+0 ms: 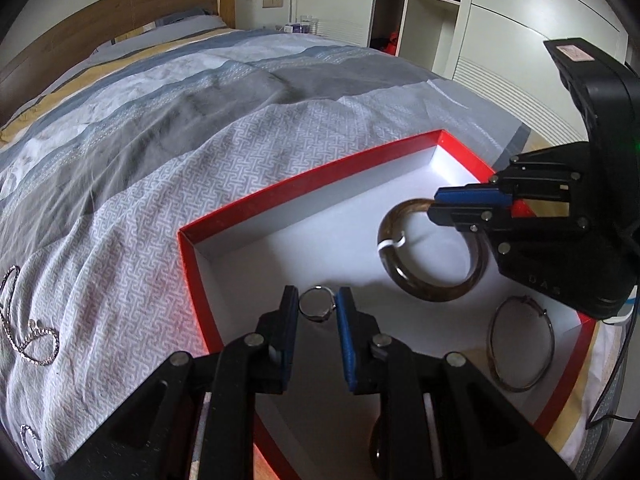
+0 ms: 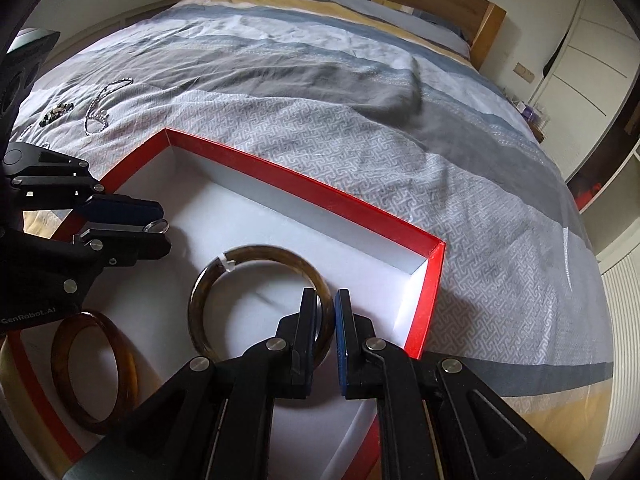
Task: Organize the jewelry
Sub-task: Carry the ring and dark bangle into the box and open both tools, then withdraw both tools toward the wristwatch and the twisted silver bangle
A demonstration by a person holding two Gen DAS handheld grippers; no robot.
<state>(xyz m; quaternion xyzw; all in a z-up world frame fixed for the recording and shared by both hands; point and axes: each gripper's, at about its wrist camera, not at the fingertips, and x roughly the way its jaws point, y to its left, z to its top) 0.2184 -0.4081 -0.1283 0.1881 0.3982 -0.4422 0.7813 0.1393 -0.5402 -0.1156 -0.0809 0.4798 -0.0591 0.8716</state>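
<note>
- Bed w/ grey-white patterned duvet fills most of both views; wooden headboard at far end, wardrobe beyond the far right corner.
- Far left on the duvet, outside the box: silver chain necklace, well apart from the box edge. Right wrist view shows a chain and small dark bits on the duvet beyond the box's far left corner.
- Red box, shallow, white inside, lies on the duvet. Left rim and far rim are low; white floor between far wall and jewelry is bare, so open room sits toward the far side.
- Left gripper points steeply down over the box's near-left part. Its fingers bracket a small silver ring, one on each side; ring sits between the tips, pinched or only just let go, can't tell which.
- Amber bangle lies flat near the box's near-left rim in right wrist view.
- Dark brown bangle, w/ white tag on its rim, lies mid-box, tilted up on the right side.
- Thin metal bangle lies flat just beside it, close to the near-right rim.
- Right gripper comes in from the right over the right rim, angled down; fingers nearly pressed together, pinching the brown bangle's rim.
</note>
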